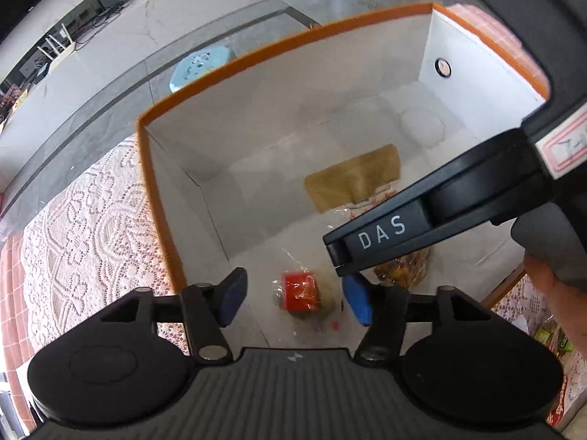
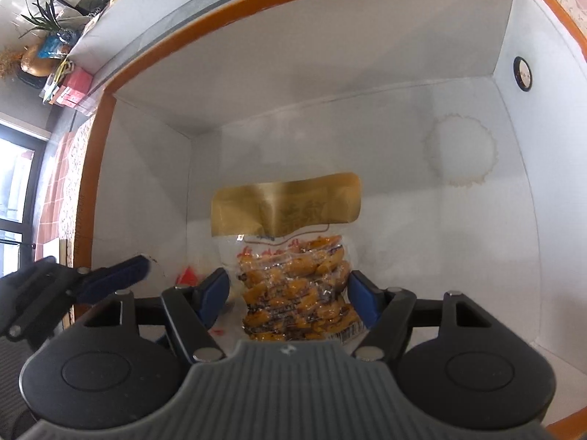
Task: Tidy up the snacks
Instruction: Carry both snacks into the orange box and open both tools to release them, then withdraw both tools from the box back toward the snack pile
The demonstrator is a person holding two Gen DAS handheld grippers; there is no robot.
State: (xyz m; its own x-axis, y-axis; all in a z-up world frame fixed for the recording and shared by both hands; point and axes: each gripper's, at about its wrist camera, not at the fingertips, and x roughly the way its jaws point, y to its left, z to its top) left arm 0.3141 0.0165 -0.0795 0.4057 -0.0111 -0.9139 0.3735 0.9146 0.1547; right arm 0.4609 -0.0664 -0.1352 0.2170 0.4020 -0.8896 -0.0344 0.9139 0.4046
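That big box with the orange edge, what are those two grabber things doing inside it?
A person holds a grabber in each hand over the white box with the orange rim, sorting snacks into it. The right gripper is open around a clear bag of orange snacks lying on the box floor. The left gripper is open too, above a small red-wrapped snack next to the bag. Neither snack is being squeezed.

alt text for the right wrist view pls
The right tool, open, straddles a clear snack bag with a gold header lying on the floor of a white box with an orange rim. The left tool's blue pad pokes in at left.
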